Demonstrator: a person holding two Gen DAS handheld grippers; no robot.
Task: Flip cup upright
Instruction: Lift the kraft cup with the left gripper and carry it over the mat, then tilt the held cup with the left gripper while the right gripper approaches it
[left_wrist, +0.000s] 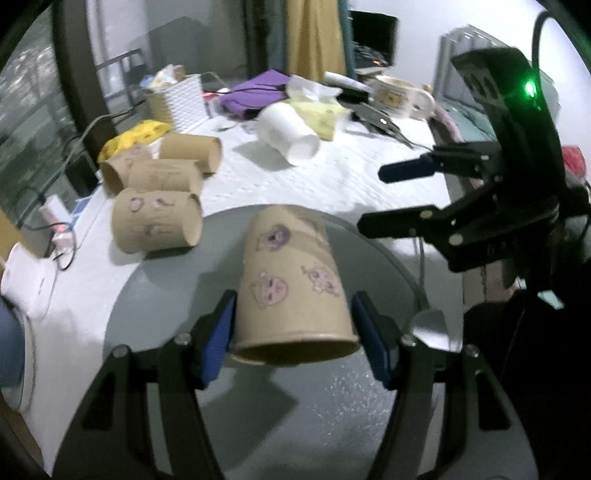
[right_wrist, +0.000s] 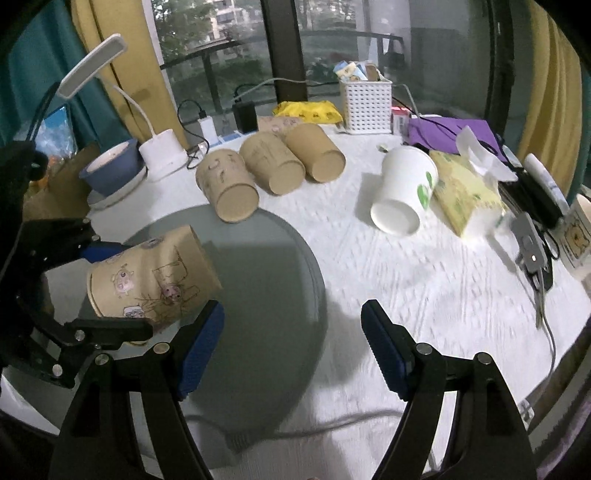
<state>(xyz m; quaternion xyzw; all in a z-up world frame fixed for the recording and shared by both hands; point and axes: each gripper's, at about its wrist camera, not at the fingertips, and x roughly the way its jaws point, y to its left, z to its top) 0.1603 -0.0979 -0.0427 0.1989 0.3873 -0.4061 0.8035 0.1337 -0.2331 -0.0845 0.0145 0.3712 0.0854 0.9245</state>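
Observation:
A brown paper cup (left_wrist: 291, 284) with pink cartoon stickers sits between the blue pads of my left gripper (left_wrist: 295, 332), held above the grey round mat (left_wrist: 177, 295). Its open rim faces the camera and its base points away. In the right wrist view the same cup (right_wrist: 151, 273) lies tilted on its side in the left gripper (right_wrist: 99, 288), dented where it is squeezed. My right gripper (right_wrist: 291, 347) is open and empty over the mat's (right_wrist: 266, 280) right edge. It also shows in the left wrist view (left_wrist: 391, 195), jaws apart.
Several brown cups (right_wrist: 269, 166) lie on their sides behind the mat. A white cup (right_wrist: 402, 192) lies on its side, beside a yellow tissue pack (right_wrist: 465, 192). A white basket (right_wrist: 365, 103), blue bowl (right_wrist: 110, 166), lamp base (right_wrist: 162, 151), keys (right_wrist: 532, 254) and mug (right_wrist: 580, 236) ring the table.

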